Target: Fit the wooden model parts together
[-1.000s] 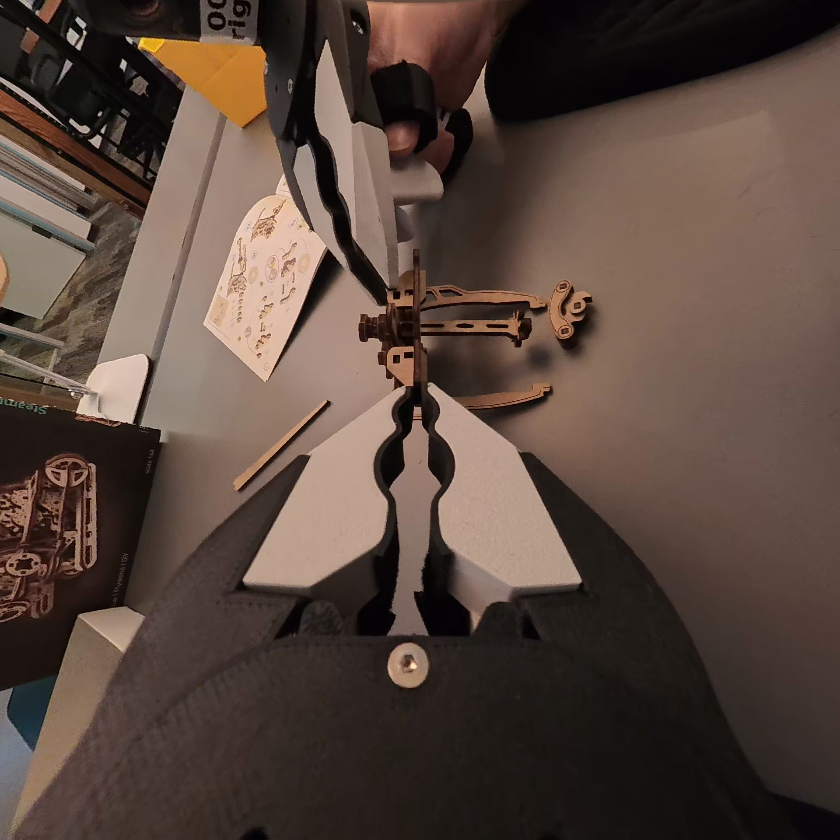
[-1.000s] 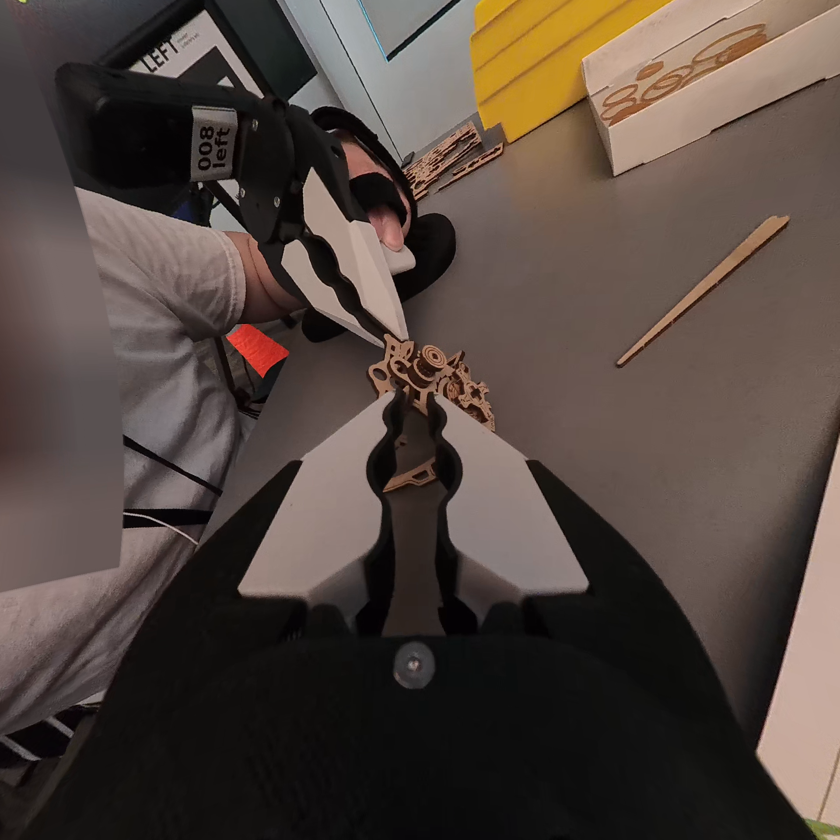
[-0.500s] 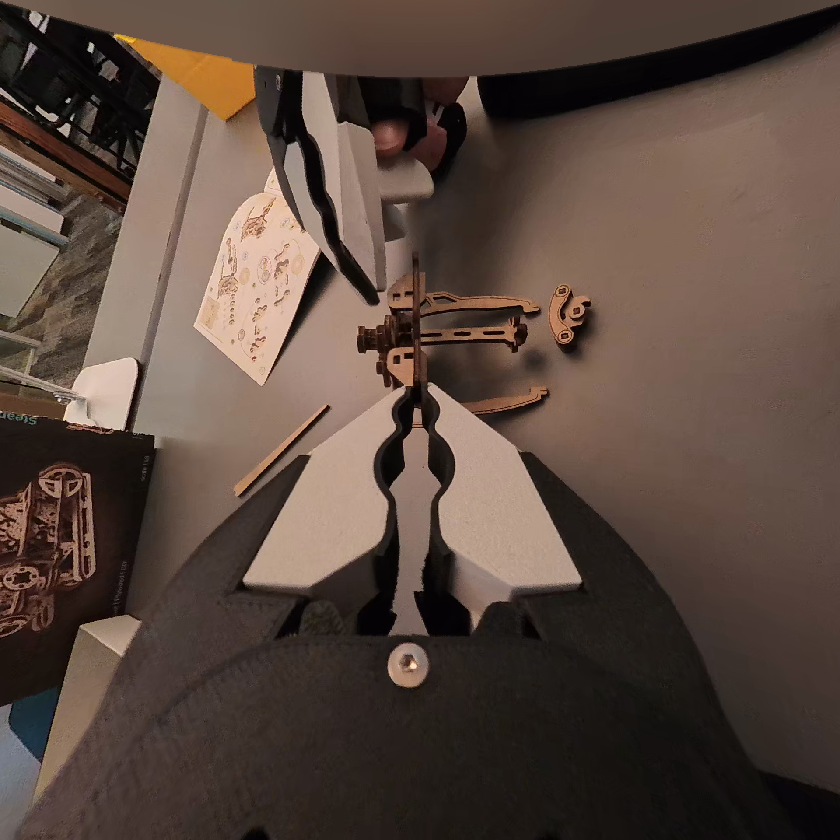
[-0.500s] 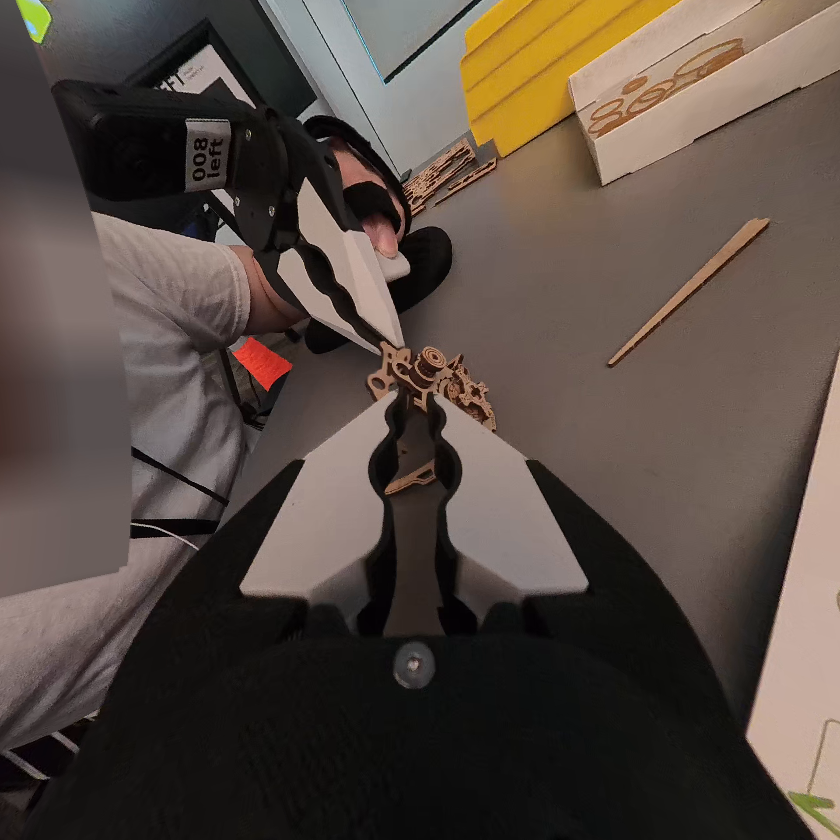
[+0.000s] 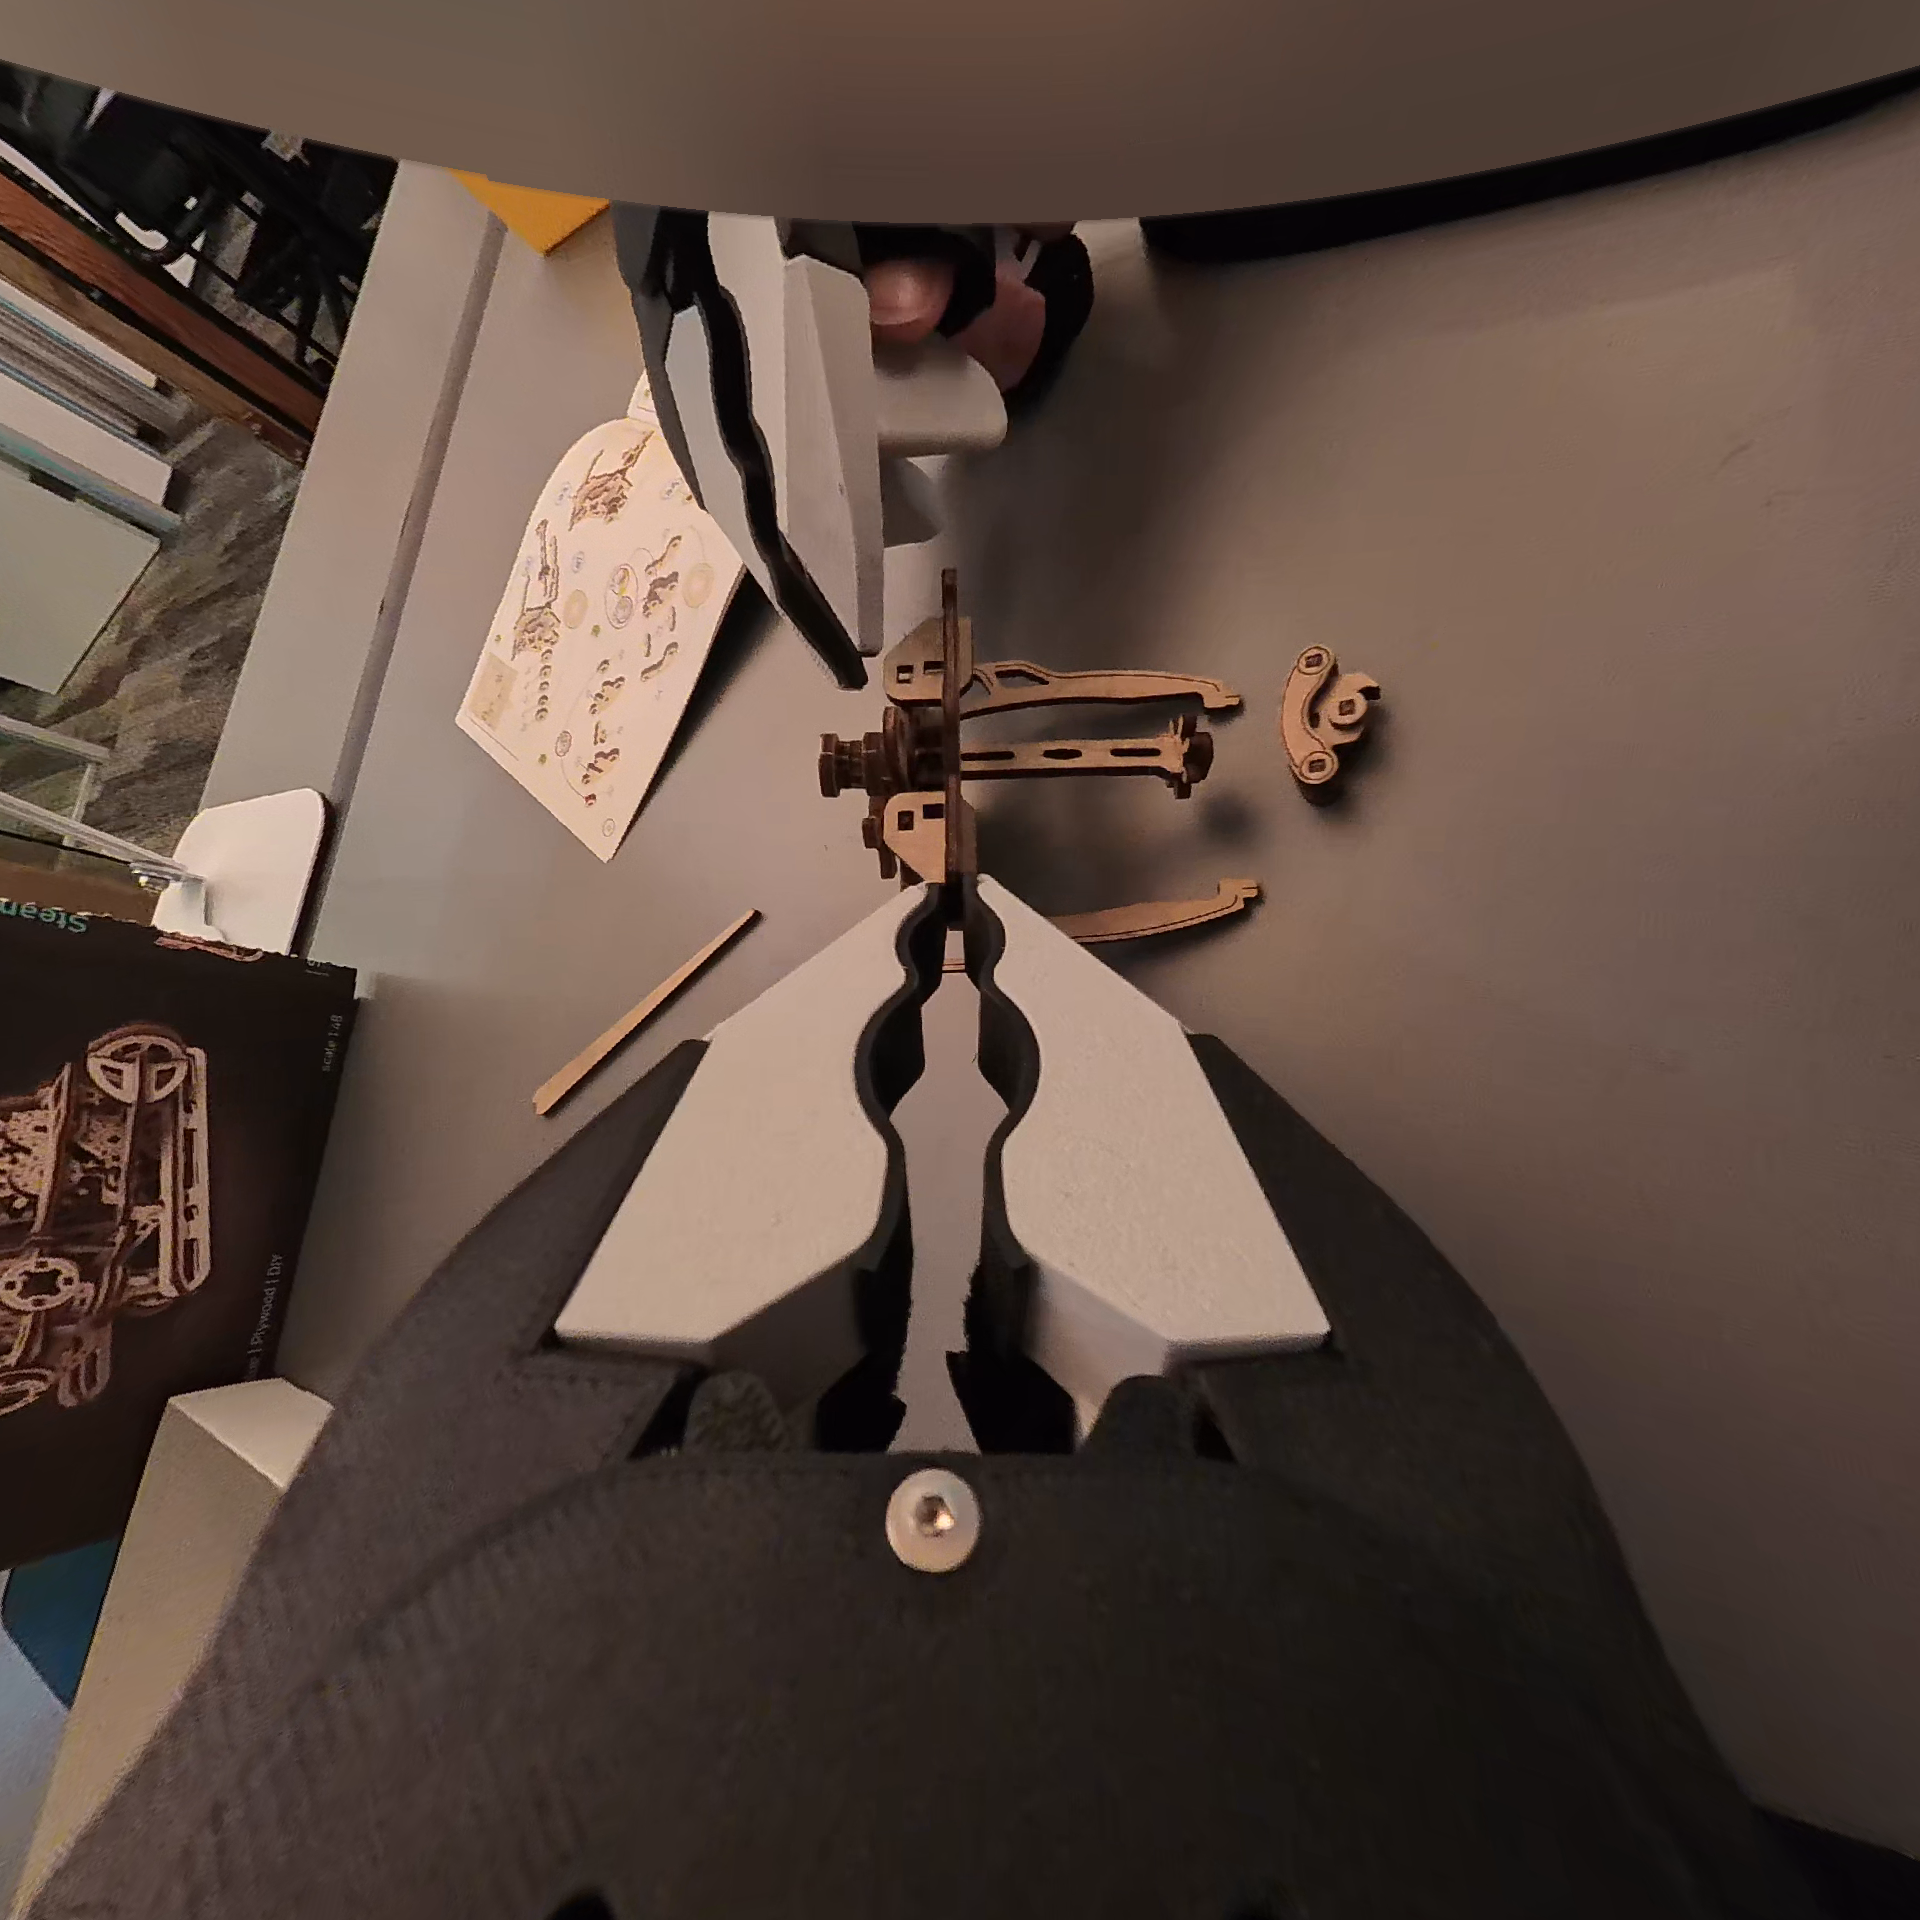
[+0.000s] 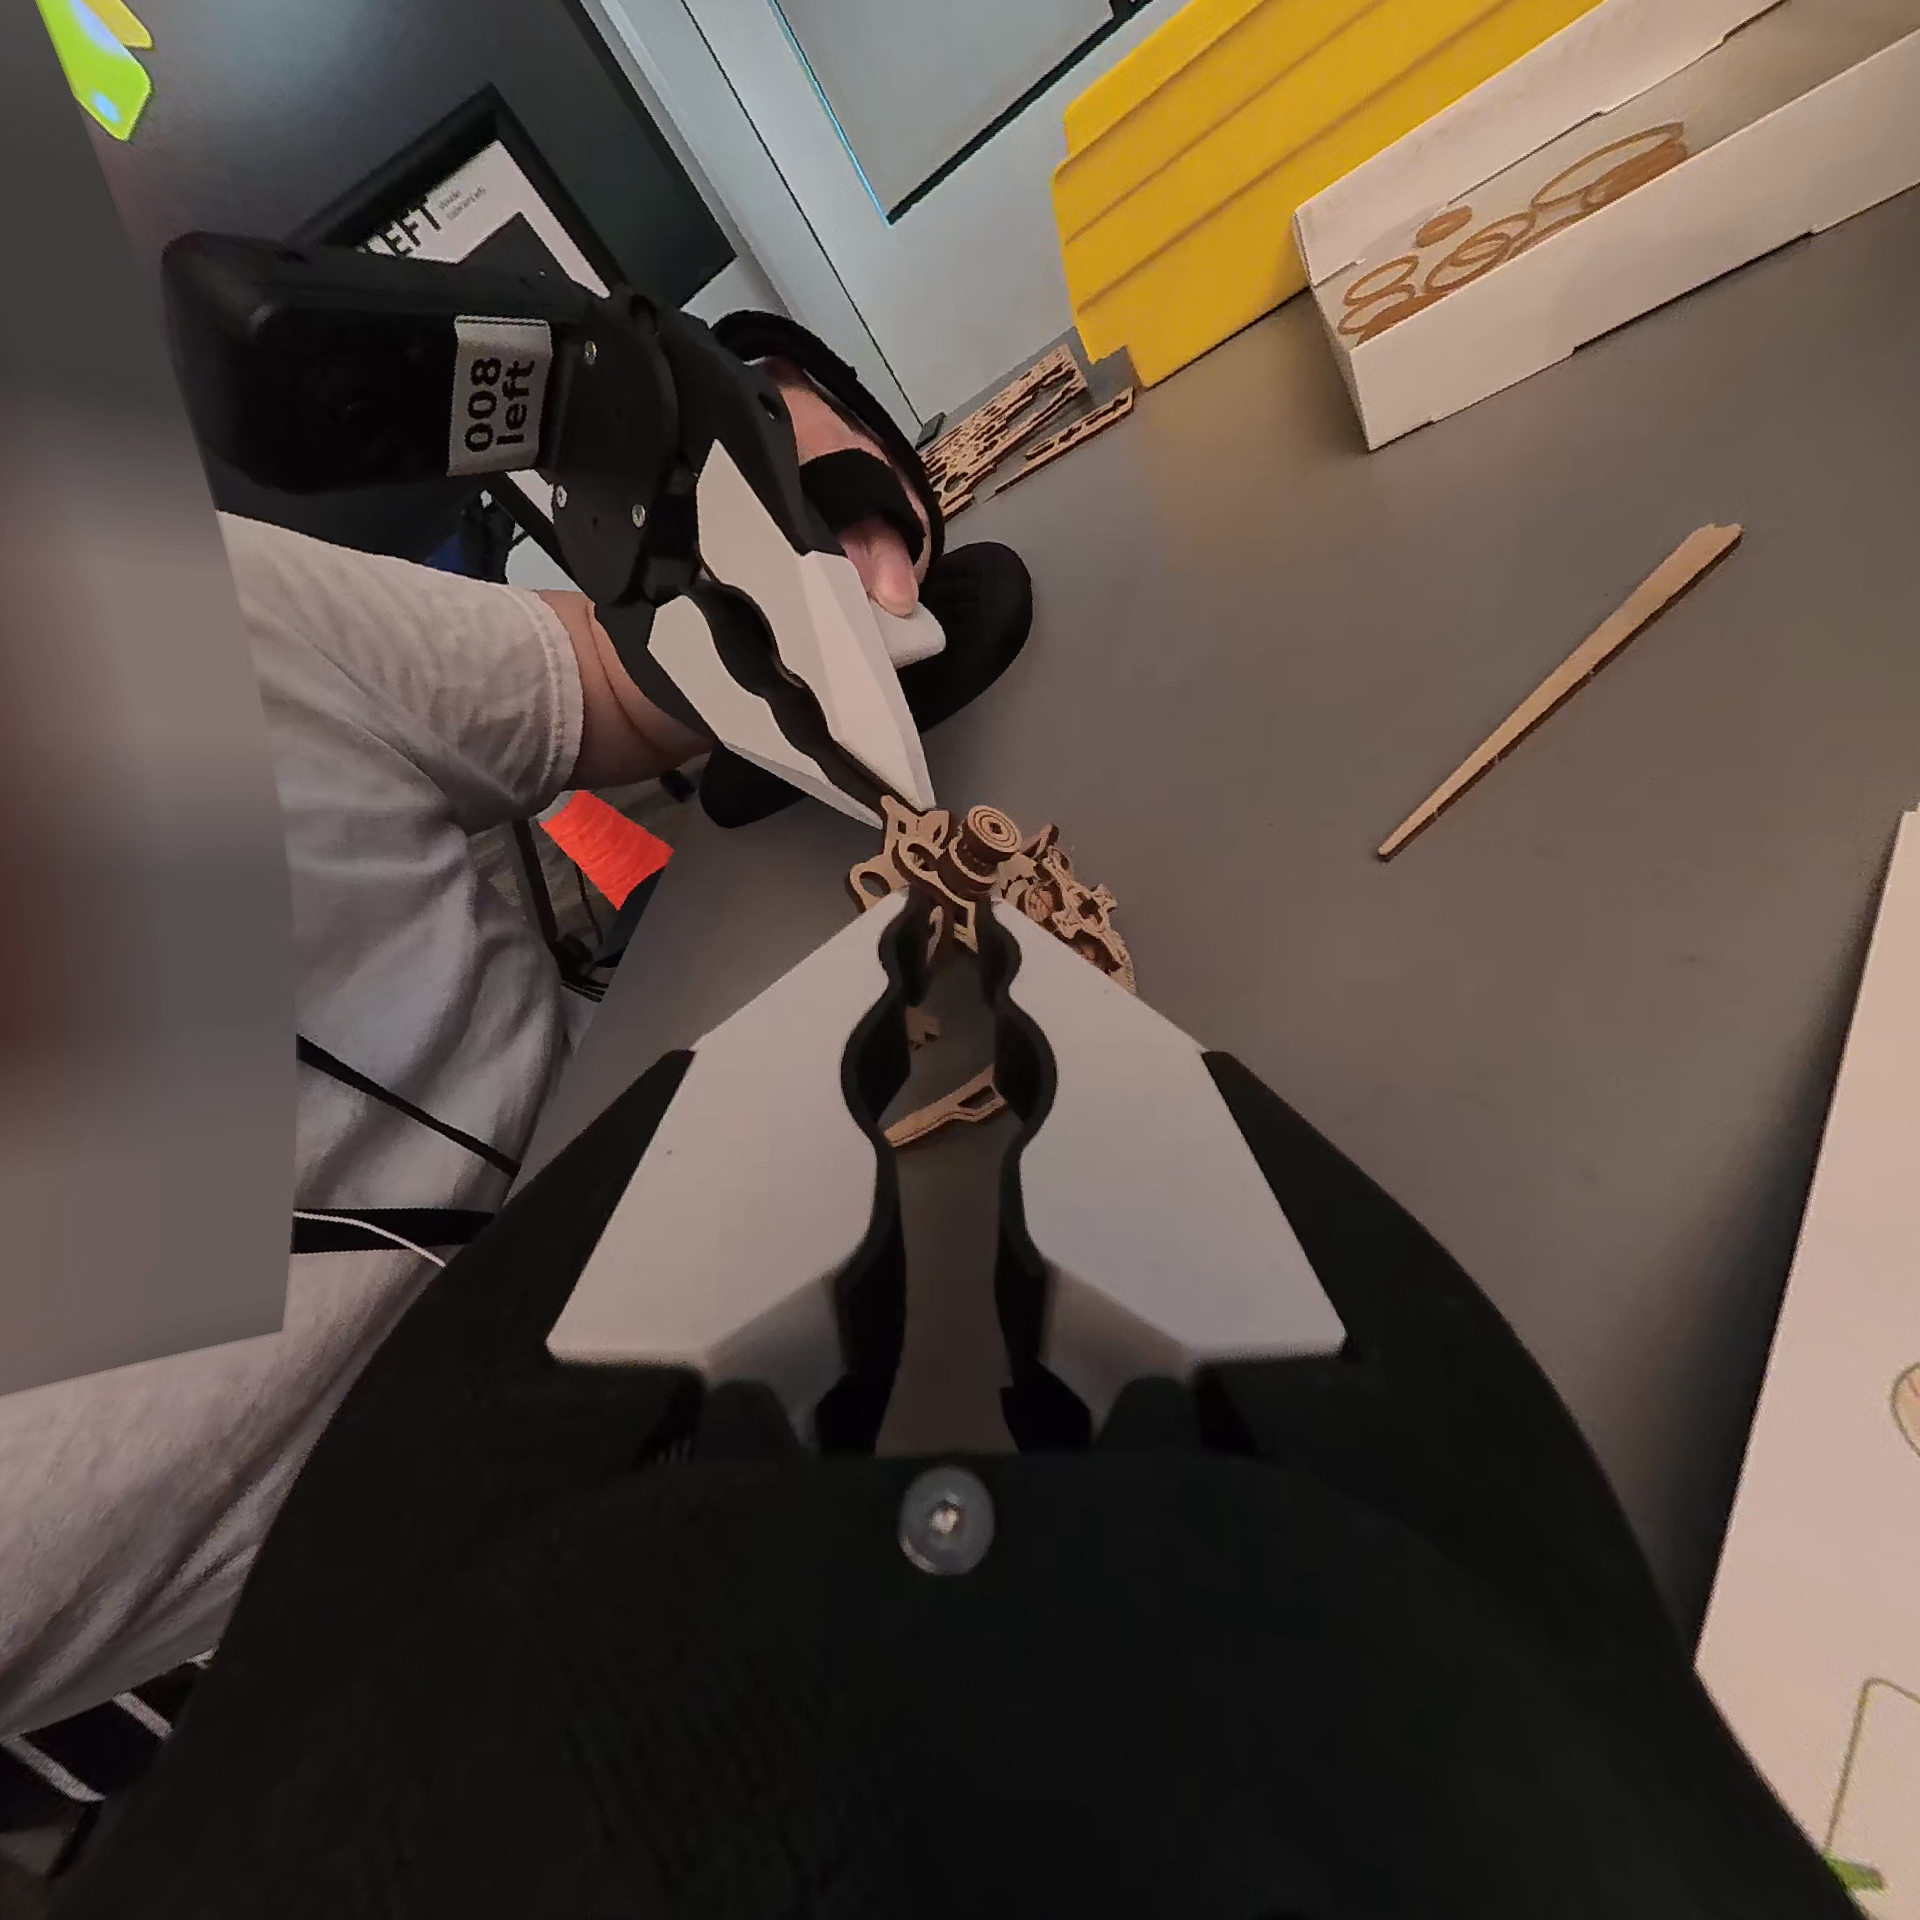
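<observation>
The left gripper (image 5: 948, 902) clamped the wooden model (image 5: 940, 748); the right gripper (image 6: 943, 906) was closed on its opposite side, above the table (image 5: 1558, 1039).

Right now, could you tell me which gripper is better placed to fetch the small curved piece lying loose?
Probably the right gripper: the left gripper is clamped on the upright plate of the wooden assembly, steadying it, while the right's tips only seem to meet its edge. The curved piece lies apart.
</observation>
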A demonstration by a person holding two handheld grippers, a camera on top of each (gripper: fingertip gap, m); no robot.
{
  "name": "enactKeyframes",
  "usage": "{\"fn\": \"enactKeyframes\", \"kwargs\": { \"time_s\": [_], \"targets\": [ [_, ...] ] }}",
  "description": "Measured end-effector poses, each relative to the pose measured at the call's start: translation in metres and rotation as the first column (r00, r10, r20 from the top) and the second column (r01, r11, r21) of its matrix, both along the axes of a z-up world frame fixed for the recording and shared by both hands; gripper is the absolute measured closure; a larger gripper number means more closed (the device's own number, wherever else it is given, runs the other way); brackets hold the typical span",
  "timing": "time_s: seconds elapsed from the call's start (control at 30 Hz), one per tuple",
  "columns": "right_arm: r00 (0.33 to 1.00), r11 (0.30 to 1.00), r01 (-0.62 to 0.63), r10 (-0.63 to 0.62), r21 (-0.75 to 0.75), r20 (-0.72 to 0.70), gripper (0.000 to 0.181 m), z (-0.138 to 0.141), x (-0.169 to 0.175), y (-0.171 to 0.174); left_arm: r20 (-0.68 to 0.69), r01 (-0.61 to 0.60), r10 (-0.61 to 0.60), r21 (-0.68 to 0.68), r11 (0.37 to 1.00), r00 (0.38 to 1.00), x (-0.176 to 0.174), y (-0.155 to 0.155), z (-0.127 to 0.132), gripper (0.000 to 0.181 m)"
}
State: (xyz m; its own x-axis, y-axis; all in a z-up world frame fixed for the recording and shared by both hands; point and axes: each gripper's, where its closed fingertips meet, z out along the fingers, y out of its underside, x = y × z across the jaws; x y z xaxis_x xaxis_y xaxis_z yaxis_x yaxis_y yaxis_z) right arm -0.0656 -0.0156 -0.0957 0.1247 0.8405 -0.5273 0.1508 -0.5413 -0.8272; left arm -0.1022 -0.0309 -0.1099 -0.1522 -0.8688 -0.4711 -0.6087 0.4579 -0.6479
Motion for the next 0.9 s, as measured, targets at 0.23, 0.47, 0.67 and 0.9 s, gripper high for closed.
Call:
{"fn": "enactKeyframes", "kwargs": {
  "time_s": [0.23, 0.47, 0.67, 0.9],
  "targets": [
    [1.0, 1.0, -0.014, 0.014, -0.019, 0.009, 0.174, -0.0027, -0.0007, 0.0022, 0.004, -0.013, 0.013, -0.001, 1.0, 1.0, -0.0021, 0.0014, -0.0007, 0.181],
    [0.998, 0.999, -0.046, 0.046, -0.009, 0.044, 0.174, -0.0056, -0.0004, -0.0011, 0.0, -0.019, 0.019, 0.001, 1.0, 1.0, -0.002, 0.004, -0.0006, 0.181],
    [0.991, 0.99, -0.122, 0.118, 0.069, 0.069, 0.172, 0.002, -0.0062, -0.0033, -0.002, -0.014, 0.014, 0.009, 1.0, 1.0, -0.0024, 0.0041, -0.001, 0.181],
    [0.97, 0.958, -0.206, 0.173, 0.2, 0.17, 0.167, -0.006, -0.0026, 0.0033, -0.001, -0.015, 0.015, 0.014, 1.0, 1.0, -0.0034, 0.0073, -0.001, 0.181]
  ]
}}
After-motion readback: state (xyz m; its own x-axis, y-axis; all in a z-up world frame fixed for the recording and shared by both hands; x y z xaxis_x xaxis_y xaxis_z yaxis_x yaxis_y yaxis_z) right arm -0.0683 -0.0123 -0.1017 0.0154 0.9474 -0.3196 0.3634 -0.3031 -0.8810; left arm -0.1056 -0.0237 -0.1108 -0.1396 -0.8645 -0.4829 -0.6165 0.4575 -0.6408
